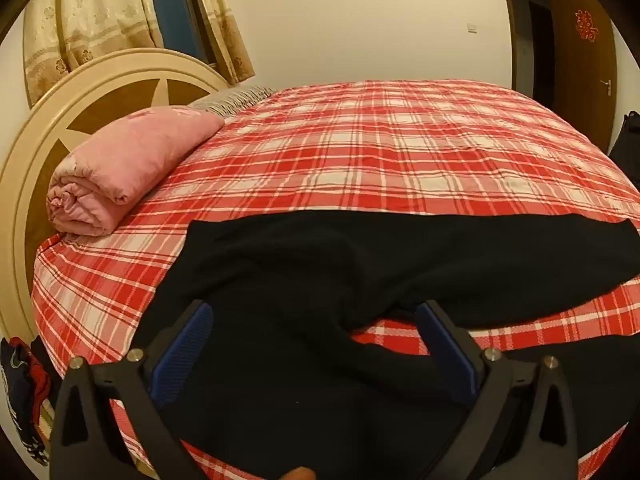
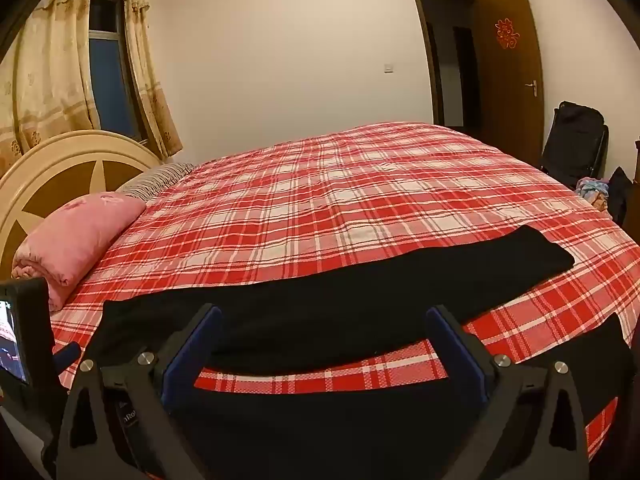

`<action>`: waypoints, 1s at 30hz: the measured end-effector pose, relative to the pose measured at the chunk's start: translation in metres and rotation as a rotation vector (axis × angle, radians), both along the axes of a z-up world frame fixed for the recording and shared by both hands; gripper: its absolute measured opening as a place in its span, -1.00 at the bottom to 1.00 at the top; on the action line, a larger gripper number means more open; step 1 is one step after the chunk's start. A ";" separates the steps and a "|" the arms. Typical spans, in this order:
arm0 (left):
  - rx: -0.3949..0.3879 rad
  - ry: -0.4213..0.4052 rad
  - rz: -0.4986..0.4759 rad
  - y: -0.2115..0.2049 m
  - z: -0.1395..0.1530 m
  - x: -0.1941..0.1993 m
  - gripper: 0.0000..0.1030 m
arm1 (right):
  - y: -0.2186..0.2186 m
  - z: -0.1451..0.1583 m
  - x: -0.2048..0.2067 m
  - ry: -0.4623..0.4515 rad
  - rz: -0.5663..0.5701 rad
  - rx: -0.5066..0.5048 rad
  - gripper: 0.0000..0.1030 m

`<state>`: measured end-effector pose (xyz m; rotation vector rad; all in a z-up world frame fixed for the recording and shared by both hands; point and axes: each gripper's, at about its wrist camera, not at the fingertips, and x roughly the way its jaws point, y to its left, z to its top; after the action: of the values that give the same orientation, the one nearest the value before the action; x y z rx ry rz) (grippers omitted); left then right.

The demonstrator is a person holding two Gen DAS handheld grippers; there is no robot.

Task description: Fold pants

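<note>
The black pants point(image 1: 320, 264) are running off the bottom edge of both views, so their near ends are staying out of sight, and their dark cloth is showing no seams or folds. The bed point(image 1: 400, 140) is hiding the floor beyond it. A small screen point(image 2: 12, 340) is being cut off at the left edge of the right wrist view, its picture too small to read.

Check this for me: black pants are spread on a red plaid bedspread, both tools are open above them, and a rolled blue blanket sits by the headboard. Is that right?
Not quite: the rolled blanket is pink, not blue, as the left wrist view shows. The rest holds: the black pants lie spread on the red plaid bedspread, the left tool and right tool are both open above them, and the blanket sits by the headboard.
</note>
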<state>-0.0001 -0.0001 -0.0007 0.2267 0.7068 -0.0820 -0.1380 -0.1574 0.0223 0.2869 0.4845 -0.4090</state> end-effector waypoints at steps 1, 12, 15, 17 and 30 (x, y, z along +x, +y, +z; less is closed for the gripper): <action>0.002 0.003 0.004 0.000 -0.001 0.000 1.00 | 0.000 0.000 0.000 0.000 0.000 0.002 0.98; -0.022 0.059 -0.005 0.001 -0.011 0.001 1.00 | -0.003 -0.008 0.000 0.018 -0.001 0.004 0.98; -0.021 0.060 -0.006 0.002 -0.010 0.001 0.99 | 0.000 -0.006 0.002 0.029 0.000 0.004 0.98; -0.017 0.058 -0.007 0.003 -0.010 0.001 0.99 | -0.001 -0.007 0.002 0.029 0.000 0.007 0.98; 0.010 0.052 -0.002 0.003 -0.009 0.001 0.99 | -0.002 -0.006 0.002 0.033 0.000 0.027 0.98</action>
<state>0.0008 0.0028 -0.0101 0.2356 0.7588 -0.0867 -0.1365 -0.1590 0.0165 0.3066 0.5225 -0.4078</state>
